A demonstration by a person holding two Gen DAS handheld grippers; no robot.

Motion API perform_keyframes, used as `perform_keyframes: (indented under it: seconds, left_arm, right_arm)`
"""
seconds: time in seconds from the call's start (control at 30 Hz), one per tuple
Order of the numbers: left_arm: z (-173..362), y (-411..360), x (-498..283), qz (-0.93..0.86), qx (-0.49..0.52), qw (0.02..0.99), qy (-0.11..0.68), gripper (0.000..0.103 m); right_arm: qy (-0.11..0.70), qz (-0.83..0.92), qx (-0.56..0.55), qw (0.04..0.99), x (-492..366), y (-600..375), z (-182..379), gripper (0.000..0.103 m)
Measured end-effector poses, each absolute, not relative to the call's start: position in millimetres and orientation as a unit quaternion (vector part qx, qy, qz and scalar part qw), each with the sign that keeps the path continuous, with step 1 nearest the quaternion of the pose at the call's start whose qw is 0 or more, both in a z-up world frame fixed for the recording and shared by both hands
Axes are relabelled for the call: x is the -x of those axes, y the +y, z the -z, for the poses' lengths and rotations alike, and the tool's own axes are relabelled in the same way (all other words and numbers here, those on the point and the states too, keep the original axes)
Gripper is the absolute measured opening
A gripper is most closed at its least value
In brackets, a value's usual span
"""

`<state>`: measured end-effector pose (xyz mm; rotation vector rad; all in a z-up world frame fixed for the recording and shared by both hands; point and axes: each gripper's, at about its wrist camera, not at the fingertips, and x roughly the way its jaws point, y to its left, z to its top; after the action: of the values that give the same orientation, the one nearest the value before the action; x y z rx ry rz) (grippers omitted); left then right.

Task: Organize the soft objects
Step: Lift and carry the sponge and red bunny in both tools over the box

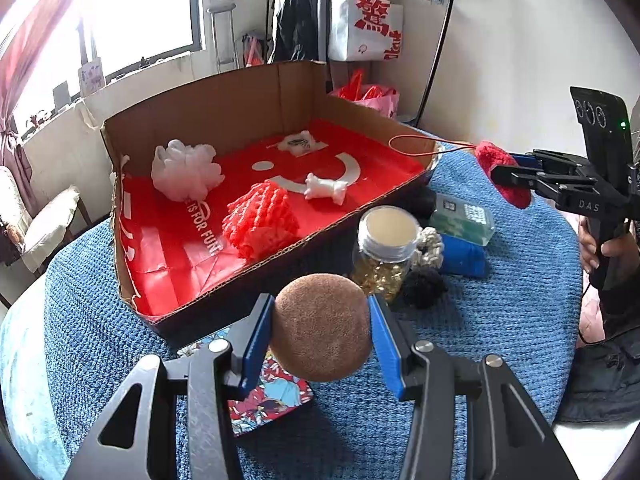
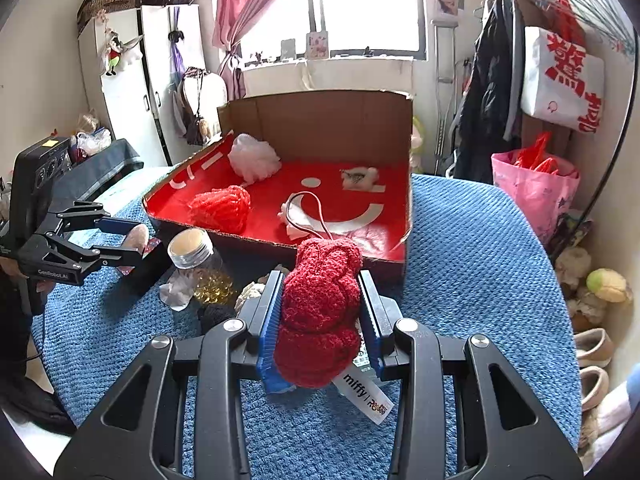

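My left gripper [image 1: 320,330] is shut on a round brown sponge [image 1: 320,328], held above the blue mat just before the cardboard box [image 1: 224,100]. My right gripper [image 2: 320,312] is shut on a red knitted plush [image 2: 320,312] with a loop cord and a "miffy" tag, near the box's front wall [image 2: 384,264]. Inside the box lie a white mesh pouf [image 1: 186,174], a red mesh pouf [image 1: 260,220], a small white toy [image 1: 324,190] and a white item at the back [image 1: 300,142]. The right gripper with the plush [image 1: 502,174] shows in the left wrist view.
On the blue mat [image 1: 500,320] beside the box stand a jar of yellow capsules [image 1: 382,254], a green-white packet [image 1: 462,218], a blue object [image 1: 466,258], a cream crochet piece [image 1: 430,246], a black fluffy item [image 1: 424,286] and a floral box [image 1: 272,396]. A pink bag [image 2: 536,184] stands right.
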<state>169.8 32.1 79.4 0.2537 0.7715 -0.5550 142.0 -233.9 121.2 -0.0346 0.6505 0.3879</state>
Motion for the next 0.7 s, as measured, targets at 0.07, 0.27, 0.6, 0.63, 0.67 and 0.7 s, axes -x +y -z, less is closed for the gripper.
perform_keyframes:
  seconds: [0.07,0.27,0.6,0.63,0.67,0.7]
  left_arm:
    - [-79,33,-174,0.263,-0.122,0.882,0.373,0.05]
    - [-84,34,-194,0.249,-0.133,0.88,0.381,0.05]
    - [-106,45,-254,0.22,-0.157,0.88,0.39,0.05]
    - [-107,45,-261,0.218,-0.159,0.879,0.393,0.051]
    - [-107,44,-269,0.217,-0.162,0.877,0.396,0.051]
    - [-106,44,-275,0.217,-0.164,0.875,0.4,0.051]
  right_arm:
    - [0.32,-0.19,0.017,0.928,-147,-232,-119,0.034]
    - [0.33,-0.189,0.033,0.924,-174,-223,-116,0.034]
    - [0.363,-0.18,0.085,0.91,-254,-207,-119,0.034]
    - [0.366,-0.181,0.09,0.908,-260,-204,-119,0.034]
    - [0.374,-0.182,0.097,0.904,-269,-201,-118,0.034]
    - [0.378,-0.18,0.104,0.902,-276,-197,-117,0.034]
